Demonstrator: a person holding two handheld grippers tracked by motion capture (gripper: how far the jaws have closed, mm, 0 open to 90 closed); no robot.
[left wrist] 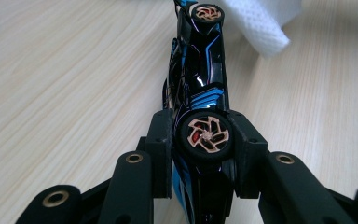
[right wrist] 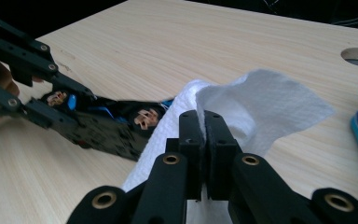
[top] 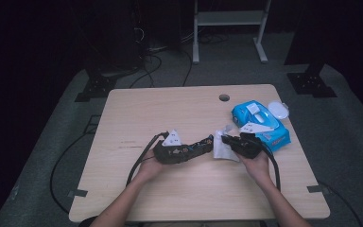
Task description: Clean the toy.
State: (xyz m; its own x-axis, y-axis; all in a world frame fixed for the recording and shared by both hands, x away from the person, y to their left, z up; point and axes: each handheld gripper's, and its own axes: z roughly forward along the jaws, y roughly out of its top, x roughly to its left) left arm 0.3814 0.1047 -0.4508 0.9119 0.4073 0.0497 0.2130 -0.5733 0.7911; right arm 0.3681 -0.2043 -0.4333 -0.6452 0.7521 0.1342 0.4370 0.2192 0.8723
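Toy car (left wrist: 200,88) is clamped level in left gripper (left wrist: 204,140); right gripper (right wrist: 204,140) pinches white wipe (right wrist: 261,107) against it.

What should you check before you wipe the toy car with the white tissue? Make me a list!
1. Left tongs clamped on the toy car: ok, both pads press around its wheel end.
2. Right tongs holding the white tissue: ok, shut on a fold of it.
3. Tissue next to the car: ok, it lies right at the car's far end in the left gripper view.
4. Car lifted off the table: cannot tell.
5. Blue wipe pack out of the way: ok, it sits behind the right tongs.
6. Tissue damp or dry: cannot tell.
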